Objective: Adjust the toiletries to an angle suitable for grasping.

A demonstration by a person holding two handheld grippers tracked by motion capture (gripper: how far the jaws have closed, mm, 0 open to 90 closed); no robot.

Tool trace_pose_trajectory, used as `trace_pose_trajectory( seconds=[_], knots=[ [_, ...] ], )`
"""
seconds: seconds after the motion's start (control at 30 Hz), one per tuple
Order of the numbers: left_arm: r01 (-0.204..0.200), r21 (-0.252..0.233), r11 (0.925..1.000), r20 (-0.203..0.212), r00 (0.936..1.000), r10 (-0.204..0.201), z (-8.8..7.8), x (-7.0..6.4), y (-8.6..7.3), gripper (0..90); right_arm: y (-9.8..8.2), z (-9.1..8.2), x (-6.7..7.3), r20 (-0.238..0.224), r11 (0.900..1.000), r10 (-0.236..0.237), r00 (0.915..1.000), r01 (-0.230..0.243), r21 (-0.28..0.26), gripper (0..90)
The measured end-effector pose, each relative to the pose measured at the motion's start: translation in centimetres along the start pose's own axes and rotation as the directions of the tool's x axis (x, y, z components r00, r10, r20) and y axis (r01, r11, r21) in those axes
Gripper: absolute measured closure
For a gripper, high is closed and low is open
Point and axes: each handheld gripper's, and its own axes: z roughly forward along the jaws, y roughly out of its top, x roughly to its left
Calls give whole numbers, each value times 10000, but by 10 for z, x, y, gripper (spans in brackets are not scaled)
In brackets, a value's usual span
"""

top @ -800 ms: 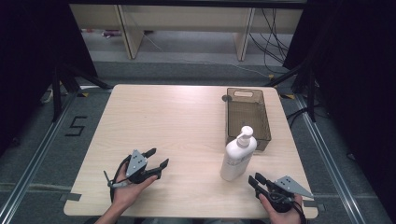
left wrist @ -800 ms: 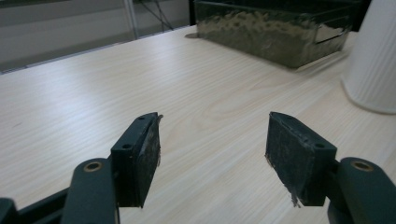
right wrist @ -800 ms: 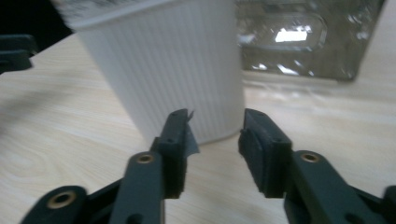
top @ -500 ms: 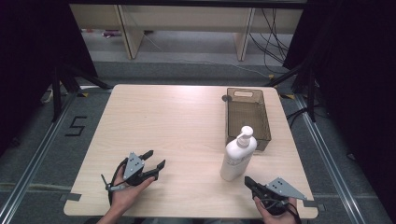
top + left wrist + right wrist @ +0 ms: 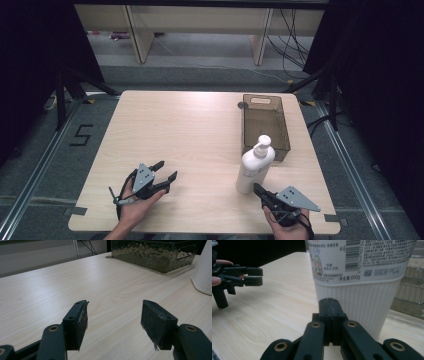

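A white pump bottle (image 5: 255,166) stands upright on the wooden table (image 5: 190,130), just in front of a dark see-through bin (image 5: 265,125). My right gripper (image 5: 258,190) is shut with nothing in it, its tips close to the bottle's base; the ribbed white bottle wall (image 5: 367,290) rises right behind the closed jaws (image 5: 329,305). My left gripper (image 5: 165,171) rests open near the front left of the table, nothing between its fingers (image 5: 77,320). The left gripper view has the bottle's base (image 5: 203,267) at the far right.
The bin (image 5: 152,252) sits empty at the table's right rear. In the right gripper view the other hand's gripper (image 5: 239,275) appears at the far left. Shelving and cables stand on the floor beyond the table. A "5" marks the floor at left.
Both hands have drawn back slightly toward the table's front edge. The right gripper has shifted left, nearer the bottle's base. Bottle and bin have not moved.
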Motion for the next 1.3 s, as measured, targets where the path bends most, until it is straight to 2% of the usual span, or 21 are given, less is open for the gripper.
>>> trace_pose_trajectory(
  seconds=[0.03, 0.1, 0.13, 0.27, 0.4, 0.6, 0.63, 0.67, 0.73, 0.77, 0.8, 0.9, 0.93, 0.97, 1.0, 1.07, 1.1, 1.13, 1.2, 1.27, 1.3],
  knots=[
    [-10, 7, 10000, 0, 10000, 10, 0, 0, 0, 375, 1, 1, -1, 59, 9998, -160, 9999, 160, -87, 900],
    [-23, 35, 10000, 15, 10000, 23, 0, 0, 0, 375, 4, 4, 2, -26, 10000, -17, 10000, 17, -9, 900],
    [-22, 35, 10000, 18, 10000, 22, 0, 0, 0, 375, 5, 5, 1, 173, 9997, -242, 9996, 242, -33, 900],
    [-55, -105, 9999, 59, 10000, 56, 1, 1, 0, 373, 10, 12, 2, 107, 9989, -424, 9990, 426, -199, 900],
    [-4, -1, 10000, 38, 10000, 4, 0, 1, 0, 372, 11, 14, 5, 172, 9997, -252, 9995, 252, -45, 900],
    [23, 0, 10000, 53, 10000, -23, 1, 1, 0, 370, 13, 20, 7, 175, 9990, -444, 9989, 445, -25, 900],
    [35, 15, 10000, 53, 10000, -35, 1, 1, 0, 369, 13, 24, 8, 81, 9993, -329, 9994, 331, -169, 900],
    [46, 26, 10000, 53, 10000, -46, 1, 1, 0, 368, 14, 24, 11, 148, 9999, -90, 9998, 89, 77, 900],
    [49, 24, 10000, 53, 10000, -50, 0, 1, 0, 368, 15, 24, 10, 170, 9999, -140, 9998, 139, 66, 900],
    [44, 21, 10000, 55, 10000, -44, 0, 1, 0, 368, 15, 26, 10, 133, 9995, -307, 9994, 308, -60, 900],
    [41, 13, 10000, 58, 10000, -41, 0, 1, 0, 368, 14, 27, 10, 127, 9997, -247, 9996, 248, -79, 897],
    [62, 49, 10000, 50, 10000, -62, 1, 1, 0, 367, 15, 24, 12, 147, 9997, -180, 9997, 183, -169, 844],
    [76, 46, 10000, 47, 10000, -76, 1, 1, 0, 367, 14, 22, 14, 234, 9999, 83, 9997, -79, -147, 828],
    [90, 42, 10000, 43, 10000, -90, 1, 2, 0, 366, 15, 16, 12, 342, 9992, -169, 9993, 182, -362, 774],
    [88, 30, 10000, 51, 9999, -89, 1, 2, 0, 366, 15, 16, 12, 342, 9992, -169, 9993, 182, -362, 774],
    [113, 62, 9999, 63, 9999, -114, 2, 2, 1, 365, 16, 7, 10, 467, 9983, 199, 9987, -173, -548, 703],
    [45, -106, 9999, 149, 9999, -43, 3, 3, 1, 365, 16, 3, 10, 675, 9974, 385, 9970, -342, -639, 659],
    [79, -55, 10000, 108, 9999, -78, 3, 3, 1, 365, 17, -1, 8, 683, 9965, 394, 9969, -341, -770, 627],
    [111, 21, 9999, 54, 9999, -111, 3, 3, 1, 364, 19, -7, 5, 1116, 9956, 354, 9931, -253, -902, 557],
    [156, 18, 9999, 7, 9999, -156, 3, 3, 1, 363, 21, -11, 4, 1452, 9932, 587, 9877, -432, -1078, 496],
    [186, 8, 9998, -21, 9998, -186, 3, 3, 1, 363, 23, -13, 1, 1610, 9940, 403, 9861, -232, -1071, 486]
  ],
)
